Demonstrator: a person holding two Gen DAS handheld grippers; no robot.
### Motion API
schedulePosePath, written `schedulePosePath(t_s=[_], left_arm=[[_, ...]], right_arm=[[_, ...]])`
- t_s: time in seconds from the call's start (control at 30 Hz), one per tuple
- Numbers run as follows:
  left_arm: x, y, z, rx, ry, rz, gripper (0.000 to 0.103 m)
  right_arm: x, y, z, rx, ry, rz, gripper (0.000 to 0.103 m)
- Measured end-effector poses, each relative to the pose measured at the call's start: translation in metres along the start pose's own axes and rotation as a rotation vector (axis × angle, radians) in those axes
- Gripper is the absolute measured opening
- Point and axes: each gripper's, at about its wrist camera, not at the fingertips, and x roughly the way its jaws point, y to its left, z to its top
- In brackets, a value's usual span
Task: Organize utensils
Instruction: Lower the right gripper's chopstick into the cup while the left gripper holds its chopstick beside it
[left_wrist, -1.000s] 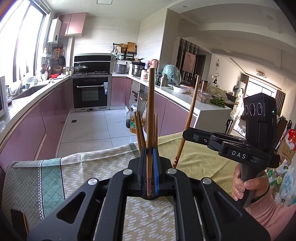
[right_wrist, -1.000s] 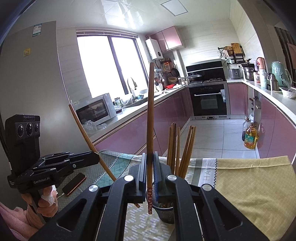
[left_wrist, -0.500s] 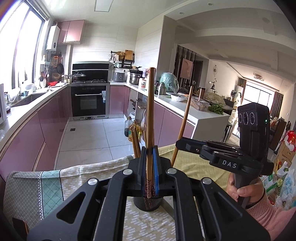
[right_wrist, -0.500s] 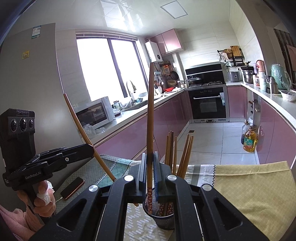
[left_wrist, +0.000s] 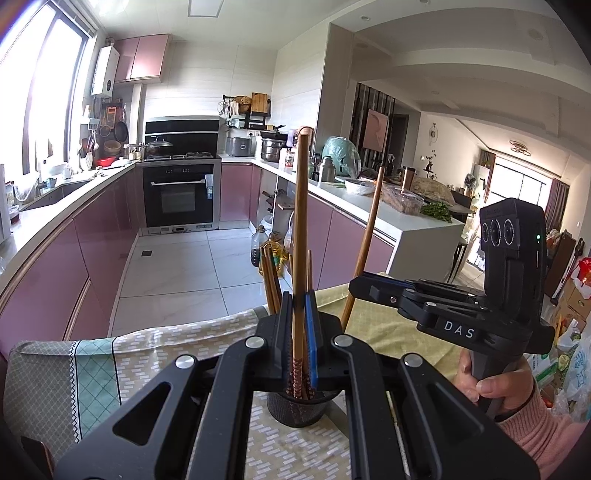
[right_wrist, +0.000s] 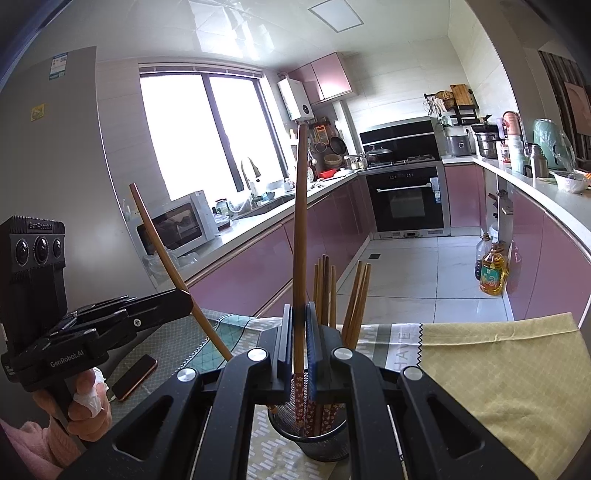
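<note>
Looking through the left wrist cam first: the left gripper (left_wrist: 298, 314) is clamped tight on a single wooden chopstick (left_wrist: 300, 221) that stands pretty much upright, patterned end down. That low end sits right at the mouth of the black mesh holder (left_wrist: 299, 408), which is on the patterned tablecloth (left_wrist: 92, 369) just in front of the jaws. A few more chopsticks (left_wrist: 271, 280) poke up out of the holder behind the gripper. Off to the right you can see the right gripper (left_wrist: 360, 286) held by a hand (left_wrist: 491, 384) in a pink sleeve, pinching its own chopstick (left_wrist: 364, 247), which leans a bit.

Now the right wrist cam: the right gripper (right_wrist: 298, 317) is closed on its chopstick (right_wrist: 300, 240), near vertical, and the red-patterned tip hangs inside the mesh holder (right_wrist: 314, 441) along with the bundle of chopsticks (right_wrist: 325, 288) already parked there. On the left, the left gripper (right_wrist: 186, 301) has its chopstick (right_wrist: 166, 266) slanting, lower end toward the holder. A phone (right_wrist: 135, 376) lies flat on the cloth near that hand (right_wrist: 88, 406).
</note>
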Motion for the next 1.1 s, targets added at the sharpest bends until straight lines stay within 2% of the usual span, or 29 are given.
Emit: schedulePosePath(t_s=[1.1], left_arm=[[0.044, 0.006, -0.013, -0.007, 0.106, 0.004, 0.007]], right_arm=[[0.024, -0.008, -0.015, 0.017, 0.062, -0.034, 0.006]])
